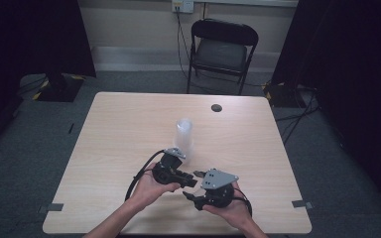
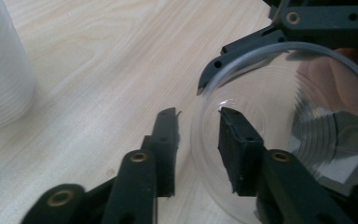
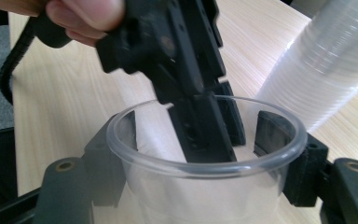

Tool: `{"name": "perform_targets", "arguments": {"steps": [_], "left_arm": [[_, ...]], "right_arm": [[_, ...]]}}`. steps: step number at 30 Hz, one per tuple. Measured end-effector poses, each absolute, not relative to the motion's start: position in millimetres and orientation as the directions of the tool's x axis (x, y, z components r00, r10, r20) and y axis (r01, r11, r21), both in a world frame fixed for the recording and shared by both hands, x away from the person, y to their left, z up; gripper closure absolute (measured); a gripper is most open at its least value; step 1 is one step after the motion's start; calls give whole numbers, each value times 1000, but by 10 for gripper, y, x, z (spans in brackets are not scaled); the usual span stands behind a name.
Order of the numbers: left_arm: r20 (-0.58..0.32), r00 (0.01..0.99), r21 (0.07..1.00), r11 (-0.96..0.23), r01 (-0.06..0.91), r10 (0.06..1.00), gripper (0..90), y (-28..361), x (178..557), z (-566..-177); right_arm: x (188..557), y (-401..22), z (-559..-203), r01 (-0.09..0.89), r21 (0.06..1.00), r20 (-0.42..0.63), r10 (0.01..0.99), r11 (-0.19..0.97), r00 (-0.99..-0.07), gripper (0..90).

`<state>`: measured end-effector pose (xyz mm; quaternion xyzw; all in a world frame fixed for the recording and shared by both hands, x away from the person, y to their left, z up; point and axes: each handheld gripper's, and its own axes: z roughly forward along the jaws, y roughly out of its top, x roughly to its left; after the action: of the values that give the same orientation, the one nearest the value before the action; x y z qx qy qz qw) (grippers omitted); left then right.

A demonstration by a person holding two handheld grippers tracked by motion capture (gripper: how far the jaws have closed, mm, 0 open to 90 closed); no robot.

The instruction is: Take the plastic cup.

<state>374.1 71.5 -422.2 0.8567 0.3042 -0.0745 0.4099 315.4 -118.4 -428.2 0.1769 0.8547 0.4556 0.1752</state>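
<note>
I stand at a light wooden table (image 1: pixel 129 129), a two-jaw claw in each hand, both low near the table's front edge, in front of me. My right gripper (image 3: pixel 200 140) clasps a single clear plastic cup (image 3: pixel 205 186) around its wall, just below the rolled rim, one jaw on each outer side. In the right gripper view the cup's mouth faces the camera.

My left gripper (image 2: pixel 198 140) straddles that same rim: one jaw reaches inside the cup, the other sits outside it. The jaws stand apart with a gap either side of the thin wall, so they are spread and not pinching. In the left gripper view the cup (image 2: pixel 289 130) lies at the right, its ribbed bottom seen through the open mouth.

Just behind my hands a tall stack of clear cups (image 1: pixel 184 139) stands upright on the table. It looks frosted because so many thin walls are nested together.

The step in hand, as I judge it, is a handover or release of the cup between my two claws. To do it well, I should keep the right claw's squeeze light, since the wall is thin and will buckle. I should draw the left claw straight back along the cup's axis, so the inner jaw does not catch the rim, and stay clear of the stack.

The cup is transparent and glossy with a rounded lip.
</note>
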Motion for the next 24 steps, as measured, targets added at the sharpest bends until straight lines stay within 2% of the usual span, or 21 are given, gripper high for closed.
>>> {"name": "perform_targets", "arguments": {"steps": [5,16,24], "left_arm": [[-350,812,690,-457,560,467,575,780,3738,-4225],[-312,820,768,-381,515,480,470,859,3695,-4172],[-254,821,824,-329,461,512,303,937,3713,-4127]], "right_arm": [[3195,-1214,-4295,166,844,-123,487,509,-865,299],[3264,-1278,-4293,212,854,-84,528,475,-845,299],[3293,-1338,-4302,238,859,-63,555,454,-830,298]]}}
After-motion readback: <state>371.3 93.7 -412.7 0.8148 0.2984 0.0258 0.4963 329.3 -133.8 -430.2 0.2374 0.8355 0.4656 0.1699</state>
